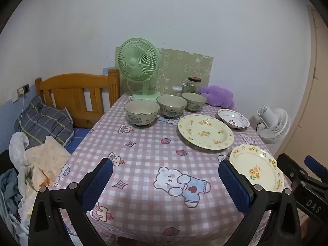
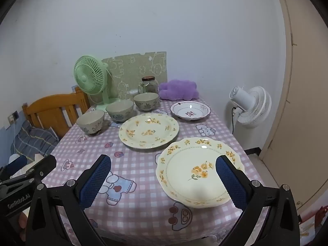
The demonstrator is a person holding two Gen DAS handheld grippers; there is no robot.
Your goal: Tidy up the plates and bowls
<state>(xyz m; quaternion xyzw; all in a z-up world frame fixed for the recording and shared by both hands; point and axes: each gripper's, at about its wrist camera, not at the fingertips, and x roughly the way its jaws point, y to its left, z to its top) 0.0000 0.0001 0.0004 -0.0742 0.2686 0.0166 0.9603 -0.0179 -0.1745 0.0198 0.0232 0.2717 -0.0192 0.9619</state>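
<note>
Three patterned bowls stand in a row at the back of the table: left bowl point(image 1: 141, 112) point(image 2: 90, 123), middle bowl point(image 1: 171, 105) point(image 2: 119, 110), right bowl point(image 1: 193, 101) point(image 2: 146, 100). A round yellow-flowered plate point(image 1: 205, 131) point(image 2: 148, 130) lies mid-table, a small purple-flowered dish point(image 1: 233, 117) point(image 2: 190, 110) behind it, and a scalloped yellow plate point(image 1: 257, 168) point(image 2: 199, 172) near the front right corner. My left gripper point(image 1: 166, 182) hovers open above the front of the table, nothing between its fingers. My right gripper point(image 2: 164, 181) is open too, over the scalloped plate's near left edge.
A pink checked tablecloth point(image 1: 143, 153) covers the table. At the back stand a green fan point(image 1: 138, 65), a glass jar point(image 1: 193, 85) and a purple plush point(image 1: 218, 95). A white fan point(image 2: 251, 106) stands off the right edge. A wooden bed frame point(image 1: 78, 92) and bedding lie left.
</note>
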